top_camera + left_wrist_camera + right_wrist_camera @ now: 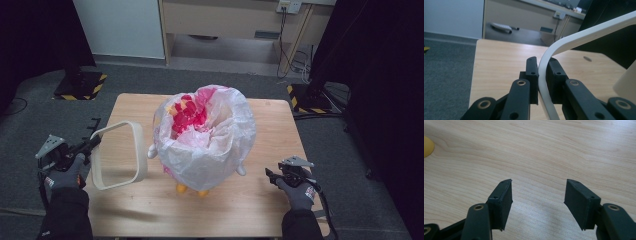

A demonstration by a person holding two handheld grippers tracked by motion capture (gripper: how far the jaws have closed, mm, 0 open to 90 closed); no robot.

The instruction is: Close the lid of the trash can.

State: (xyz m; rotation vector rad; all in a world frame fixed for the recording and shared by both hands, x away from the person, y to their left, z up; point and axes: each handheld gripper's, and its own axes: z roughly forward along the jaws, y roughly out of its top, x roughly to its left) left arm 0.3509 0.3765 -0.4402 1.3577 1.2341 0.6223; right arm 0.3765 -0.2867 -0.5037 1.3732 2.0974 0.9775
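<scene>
Clamped in the left gripper (543, 72), whose jaws are matt black plastic, is a smooth cream plastic ring (118, 155), right of it a thin, crinkled, translucent white plastic bag (210, 140), and under the right gripper (537, 195) pale, satin-smooth grained wooden table (544, 150).

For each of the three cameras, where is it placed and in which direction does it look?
High view: above the person's side, looking forward and down at the table; gloved hands hold the left gripper and the right gripper.
Left gripper view: on the left gripper, looking along jaws shut on the white ring.
Right gripper view: on the right gripper, looking down at bare wood between open jaws.
Shared: the high view and left gripper view both show the white ring and the table.
</scene>
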